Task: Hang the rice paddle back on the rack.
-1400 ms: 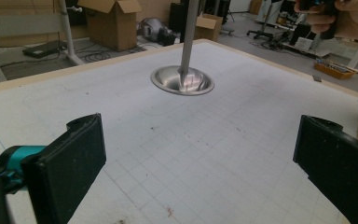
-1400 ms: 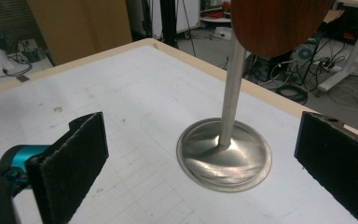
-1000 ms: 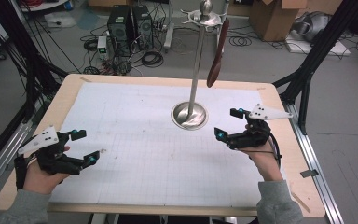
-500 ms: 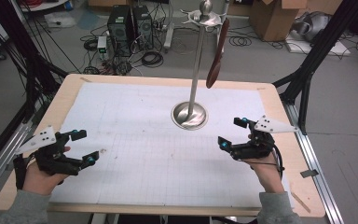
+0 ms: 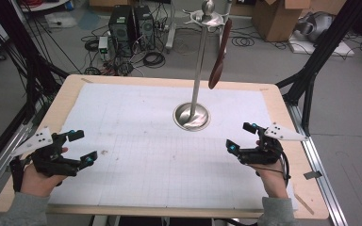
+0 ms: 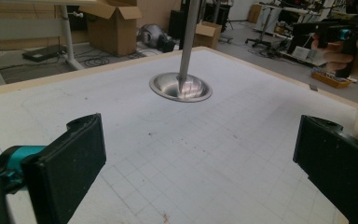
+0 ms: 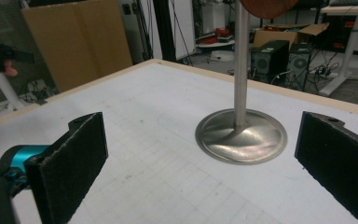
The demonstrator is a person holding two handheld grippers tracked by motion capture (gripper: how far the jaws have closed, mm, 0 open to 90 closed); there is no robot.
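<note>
Steel stand (image 5: 192,116) mid-table, brown piece (image 5: 218,55) hanging | left gripper (image 5: 81,147) fingers apart | right gripper (image 5: 239,136) fingers apart

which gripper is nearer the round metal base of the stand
Right. The right gripper sits open just right of and a little nearer the person than the stand base. The left gripper, also open, is far off by the table's left edge.

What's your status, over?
Left gripper open, right gripper open, both empty. Brown wooden utensil hanging on polished metal stand. White gridded mat between them bare.
</note>
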